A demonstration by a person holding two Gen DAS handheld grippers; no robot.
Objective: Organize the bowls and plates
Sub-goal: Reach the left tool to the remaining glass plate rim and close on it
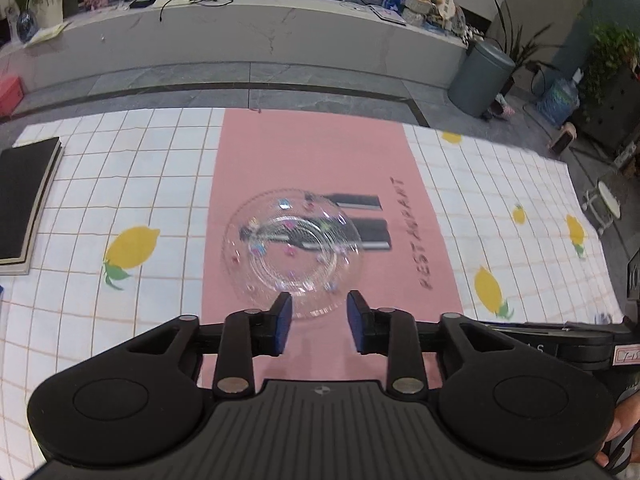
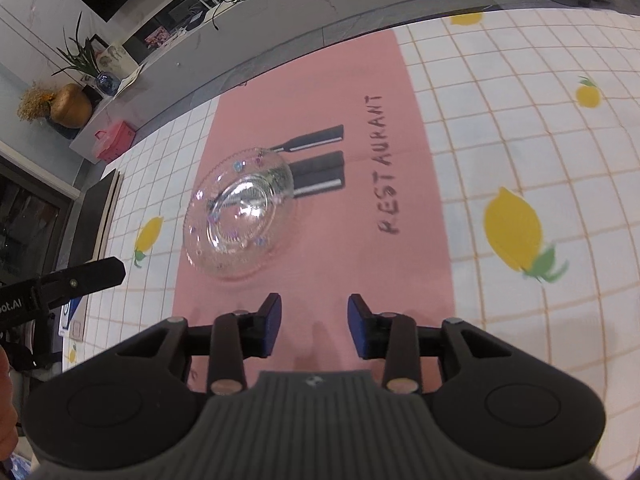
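A clear glass bowl [image 1: 294, 236] sits inside a clear glass plate [image 1: 256, 288] on the pink placemat [image 1: 312, 152]. Both have small coloured dots. My left gripper [image 1: 319, 310] is open, its fingertips just above the plate's near rim, holding nothing. In the right wrist view the bowl [image 2: 250, 200] and plate [image 2: 224, 264] lie ahead and to the left. My right gripper [image 2: 314, 312] is open and empty over the pink mat, a little short of the plate.
A white grid tablecloth with lemon prints [image 1: 132, 246] covers the table. A black notebook [image 1: 24, 196] lies at the far left. The placemat bears a printed fork and knife [image 2: 316, 160]. The left gripper's body [image 2: 76, 280] shows at the right view's left edge.
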